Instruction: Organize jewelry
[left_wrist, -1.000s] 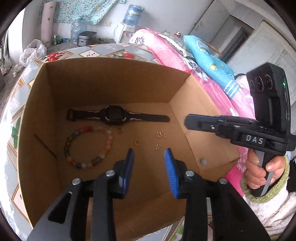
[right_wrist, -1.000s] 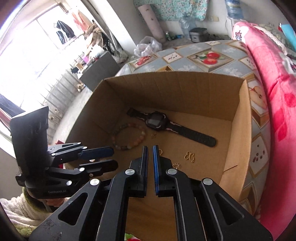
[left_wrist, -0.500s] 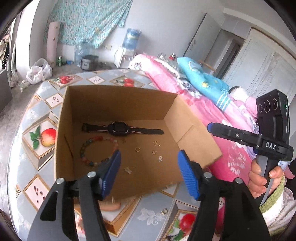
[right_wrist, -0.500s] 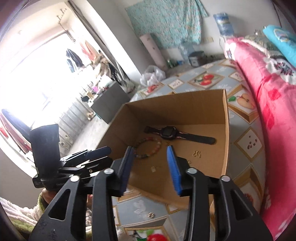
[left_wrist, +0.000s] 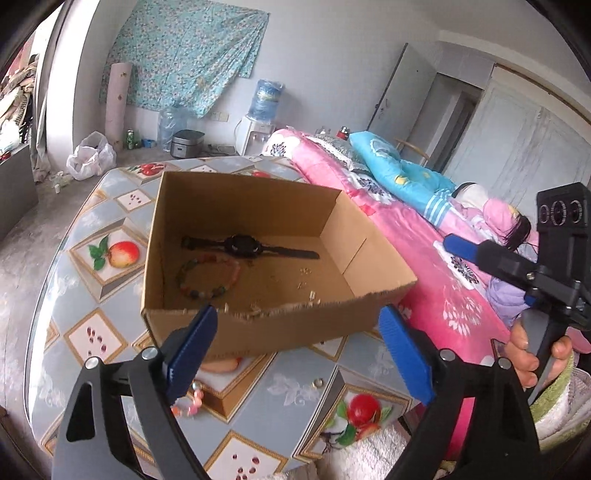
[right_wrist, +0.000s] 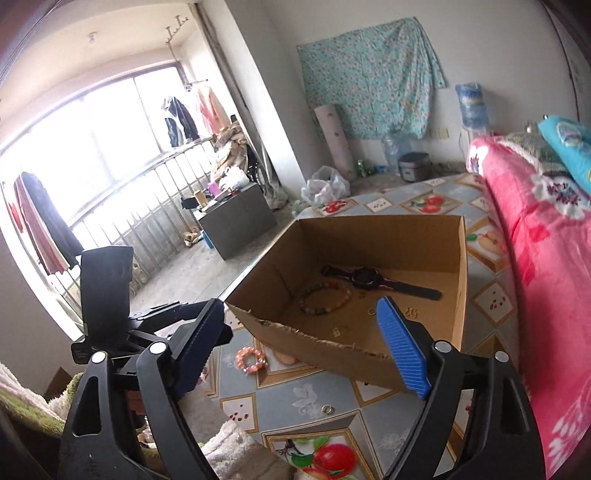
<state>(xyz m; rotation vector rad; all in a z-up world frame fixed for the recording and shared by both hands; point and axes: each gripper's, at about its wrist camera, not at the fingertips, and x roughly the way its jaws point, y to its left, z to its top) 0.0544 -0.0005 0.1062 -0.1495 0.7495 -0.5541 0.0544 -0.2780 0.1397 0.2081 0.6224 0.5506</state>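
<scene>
Both my left gripper (left_wrist: 295, 345) and right gripper (right_wrist: 308, 339) are opening, with nothing between the jaws. The watch (left_wrist: 242, 245) and bead bracelet (left_wrist: 207, 275) lie in the cardboard box (left_wrist: 258, 326); 1 pink bracelet (right_wrist: 251, 360) and 1 ring (right_wrist: 327, 408) remain on the counter (left_wrist: 88, 295). The ring is small, so I think it can slip from the pads.

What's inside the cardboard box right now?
Inside the brown cardboard box: a black wristwatch, a multicoloured bead bracelet and small gold pieces. Its torn near wall hides the nearest floor strip.

Daylight floods through a barred window (right_wrist: 92, 155) onto a grey concrete floor (right_wrist: 207, 269), a floral cloth (left_wrist: 192, 55) hanging on the white wall.
</scene>
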